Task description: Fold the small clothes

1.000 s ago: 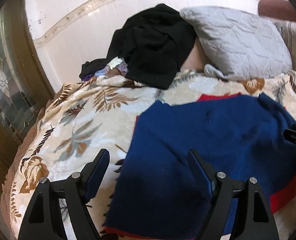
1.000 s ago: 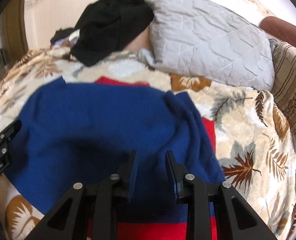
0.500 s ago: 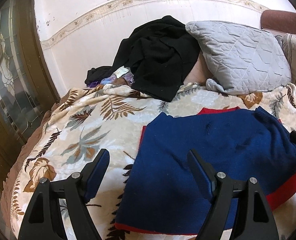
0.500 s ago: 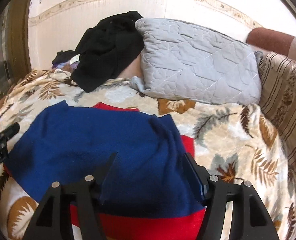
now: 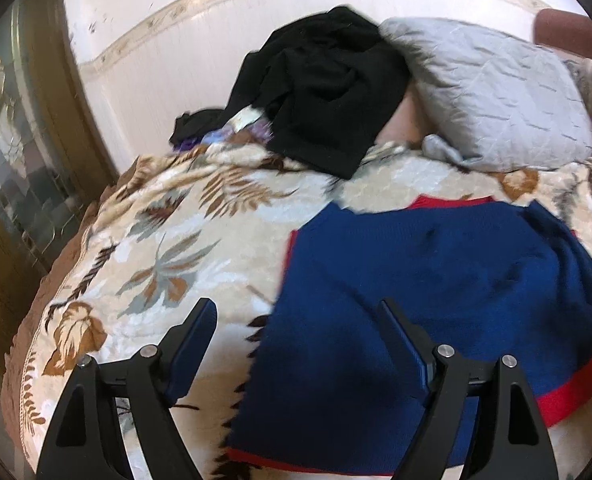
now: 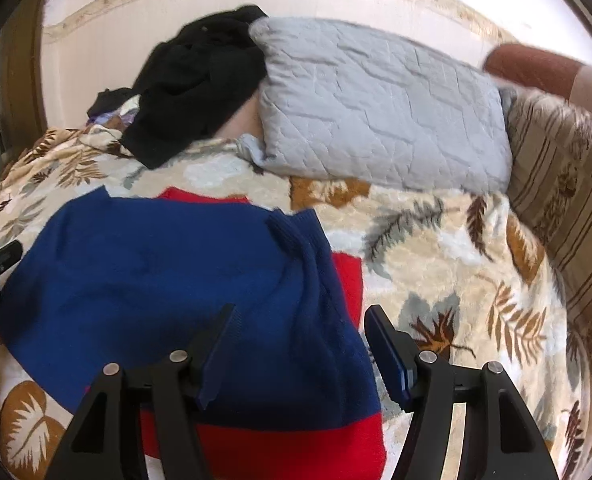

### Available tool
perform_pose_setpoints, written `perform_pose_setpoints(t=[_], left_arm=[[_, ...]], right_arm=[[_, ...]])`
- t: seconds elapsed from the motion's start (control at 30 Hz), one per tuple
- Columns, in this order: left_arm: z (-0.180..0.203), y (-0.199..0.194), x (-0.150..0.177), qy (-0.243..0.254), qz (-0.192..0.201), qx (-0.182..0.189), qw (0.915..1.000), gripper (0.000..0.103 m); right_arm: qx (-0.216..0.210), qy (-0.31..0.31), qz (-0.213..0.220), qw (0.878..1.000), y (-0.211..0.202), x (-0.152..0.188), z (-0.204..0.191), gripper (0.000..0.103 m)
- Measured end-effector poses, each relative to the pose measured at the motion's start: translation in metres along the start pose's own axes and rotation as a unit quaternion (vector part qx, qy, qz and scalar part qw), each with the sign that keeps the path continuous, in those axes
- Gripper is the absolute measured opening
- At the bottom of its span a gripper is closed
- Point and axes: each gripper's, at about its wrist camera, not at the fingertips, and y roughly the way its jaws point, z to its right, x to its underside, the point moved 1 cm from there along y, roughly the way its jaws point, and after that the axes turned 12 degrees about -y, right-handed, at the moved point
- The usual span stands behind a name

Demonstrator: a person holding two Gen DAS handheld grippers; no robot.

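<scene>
**Blue sweater partly folded, both grippers off the cloth**

The bed cover (image 5: 168,240), a leaf-patterned blanket, fills most of both views. On it lies the blue sweater (image 5: 435,300) with red trim, in the lower right of the left wrist view and the lower left of the right wrist view. It looks already folded at least once: the blue layer lies over a red part that shows at the far edge and at the right side, and one blue strip, probably a sleeve, is laid across its right side. The shape is not yet a tidy packet, so some more folding and smoothing seems to be left.

Behind it, in the upper middle of both frames, a grey pillow (image 6: 375,112) leans at the wall, with a heap of black clothes (image 5: 327,88) to its left. These clothes are not folded; whether they belong to the task one cannot tell.

The left gripper (image 5: 296,332) stands spread wide, above the left edge of the sweater, with nothing between its jaws. The right gripper (image 6: 299,336) is also spread, over the right edge of the sweater, and pinches nothing.

The near edge of the sweater is cut off by the frame and by the gripper arms. The small coloured things under the black heap are too blurred to name.
</scene>
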Motion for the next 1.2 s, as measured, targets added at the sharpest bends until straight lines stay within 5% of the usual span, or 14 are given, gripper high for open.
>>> perform_pose_setpoints(t=[0.17,0.37,0.7,1.0,1.1,1.2], left_arm=[[-0.033,0.028,-0.006,-0.035,-0.045,-0.011,0.9983,0.083],[-0.059,0.048,-0.008,-0.081,-0.105,0.053,0.9897,0.083],[-0.063,0.063,-0.004,-0.078,-0.142,0.09,0.9827,0.078],[-0.057,0.082,0.009,-0.096,-0.228,0.158,0.9559,0.08],[-0.055,0.081,0.01,-0.115,-0.237,0.19,0.9457,0.079],[-0.044,0.076,0.014,-0.104,-0.231,0.196,0.9474,0.066]], right_arm=[[-0.077,0.143,-0.044,0.986,0.027,0.022,0.064,0.065],[-0.179,0.251,-0.063,0.949,0.052,0.043,0.097,0.065],[-0.22,0.272,-0.089,0.933,0.081,0.048,0.088,0.065],[-0.273,0.272,-0.094,0.918,0.096,0.044,0.073,0.064],[-0.27,0.253,-0.094,0.924,0.095,0.041,0.063,0.064],[-0.271,0.245,-0.09,0.927,0.094,0.041,0.058,0.064]])
